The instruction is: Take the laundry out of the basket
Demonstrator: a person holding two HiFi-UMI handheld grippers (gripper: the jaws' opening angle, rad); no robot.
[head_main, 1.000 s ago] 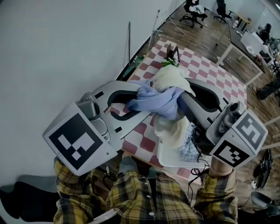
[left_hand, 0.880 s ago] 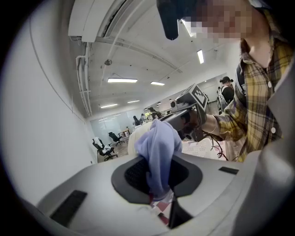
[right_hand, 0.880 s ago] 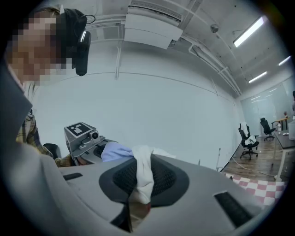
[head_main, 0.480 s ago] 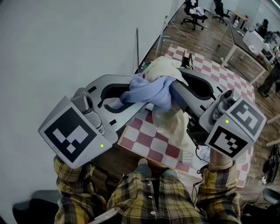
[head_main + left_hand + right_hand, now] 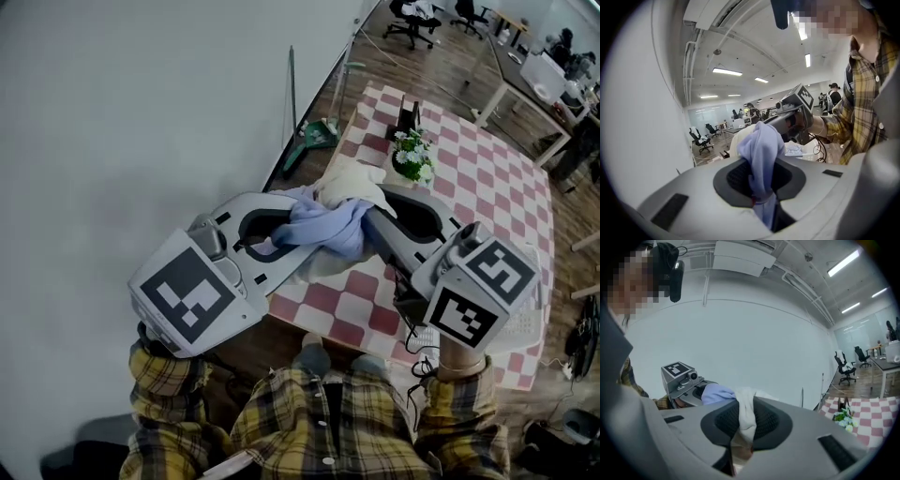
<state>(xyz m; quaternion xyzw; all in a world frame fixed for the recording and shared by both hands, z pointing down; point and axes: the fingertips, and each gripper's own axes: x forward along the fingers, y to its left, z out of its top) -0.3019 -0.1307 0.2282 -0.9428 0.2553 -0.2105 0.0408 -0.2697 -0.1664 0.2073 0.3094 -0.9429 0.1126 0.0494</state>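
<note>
My left gripper is clamped on a soft lavender cloth, bunched into rounded folds. My right gripper pinches a limp, crumpled cream cloth.

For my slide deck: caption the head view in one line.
Left tongs grip a blue cloth, right tongs a cream cloth, bunched together over the checked table.

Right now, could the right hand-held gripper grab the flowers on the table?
Probably not: the right hand-held gripper is clamped on the cream cloth, and the flowers stand farther off.
</note>
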